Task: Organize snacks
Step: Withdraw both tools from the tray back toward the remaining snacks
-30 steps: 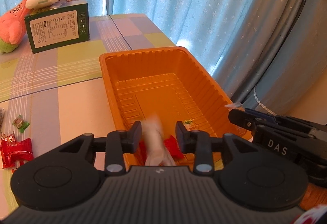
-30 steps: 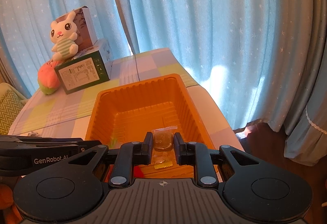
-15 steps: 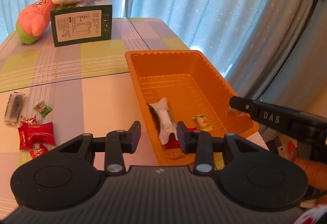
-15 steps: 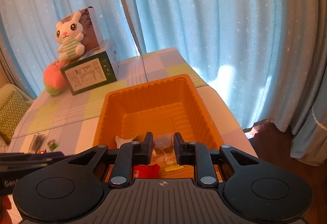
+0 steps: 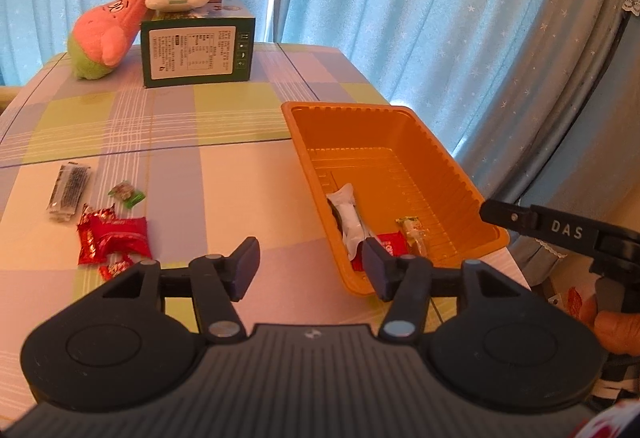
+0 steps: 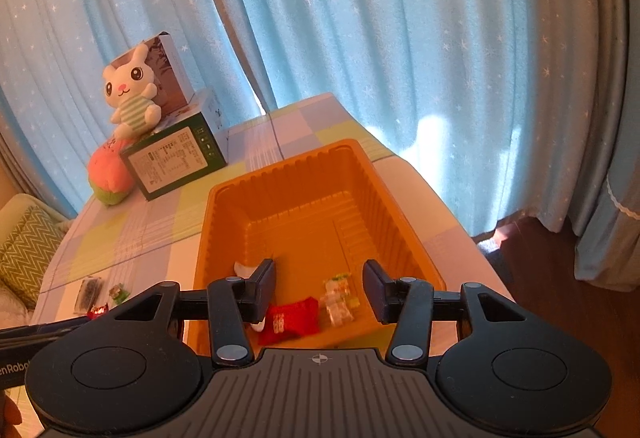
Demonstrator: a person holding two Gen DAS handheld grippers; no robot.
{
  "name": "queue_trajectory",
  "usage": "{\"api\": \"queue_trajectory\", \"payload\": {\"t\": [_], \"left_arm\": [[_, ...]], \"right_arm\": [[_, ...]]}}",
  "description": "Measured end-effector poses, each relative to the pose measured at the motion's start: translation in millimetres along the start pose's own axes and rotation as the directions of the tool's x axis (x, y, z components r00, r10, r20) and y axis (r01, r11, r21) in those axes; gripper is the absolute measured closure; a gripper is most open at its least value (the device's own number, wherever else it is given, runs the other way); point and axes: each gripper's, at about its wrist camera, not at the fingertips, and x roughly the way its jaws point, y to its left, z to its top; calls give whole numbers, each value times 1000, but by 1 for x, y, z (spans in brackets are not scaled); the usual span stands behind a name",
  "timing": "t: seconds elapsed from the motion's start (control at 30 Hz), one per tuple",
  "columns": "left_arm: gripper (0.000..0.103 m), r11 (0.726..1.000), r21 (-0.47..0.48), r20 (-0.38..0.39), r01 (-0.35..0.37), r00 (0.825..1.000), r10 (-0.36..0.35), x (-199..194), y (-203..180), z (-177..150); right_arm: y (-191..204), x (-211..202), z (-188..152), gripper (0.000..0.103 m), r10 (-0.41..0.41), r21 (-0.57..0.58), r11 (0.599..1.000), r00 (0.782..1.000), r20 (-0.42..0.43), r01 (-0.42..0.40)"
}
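While both sets of jaws are opening with nothing between them, the left gripper [image 5: 310,264] hangs low in frame beside the orange tray [image 5: 452,162], and the right gripper [image 6: 319,286] above its snacks [image 6: 294,320]; more snacks [image 5: 114,236] lie at the table's [image 5: 224,174] left.

Left gripper [image 5: 310,264]: matte black body, ribbed grey-black deck w/ parallel grooves, small crosshair mark at centre. Two round discs either side, each w/ a raised inner circle. Link arms black, triangular cut-outs, silver pivot screws at the joints. Fingers [image 5: 246,266] are flat dark-blue pads, squared off. Right gripper [image 6: 319,288]: same build, same ribbed deck, crosshair logo, silver screws, dark-blue pads. From the left cam its side shows white "DAS" lettering on a black bar; from the right cam the left unit's side reads "enRobo", cut off. Bit of red-and-white patterned sleeve [image 5: 618,416], bottom corner.
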Motion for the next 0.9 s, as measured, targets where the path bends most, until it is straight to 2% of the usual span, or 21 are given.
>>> {"api": "queue_trajectory", "payload": {"t": [0.33, 0.6, 0.67, 0.9], "left_arm": [[35, 998, -28, 1, -51, 999, 51, -43, 25, -28], [32, 991, -74, 12, -114, 993, 116, -78, 57, -49], [31, 989, -81, 11, -127, 992, 128, -84, 65, -52], [31, 980, -101, 8, -173, 985, 175, -100, 89, -61]], "right_arm": [[31, -36, -38, 54, 10, -42, 999, 999, -42, -11], [62, -45, -59, 51, 35, -105, 994, 996, -78, -43], [71, -45, -62, 47, 43, -124, 991, 995, -92, -54], [96, -44, -71, 45, 75, -169, 981, 991, -111, -93]]}}
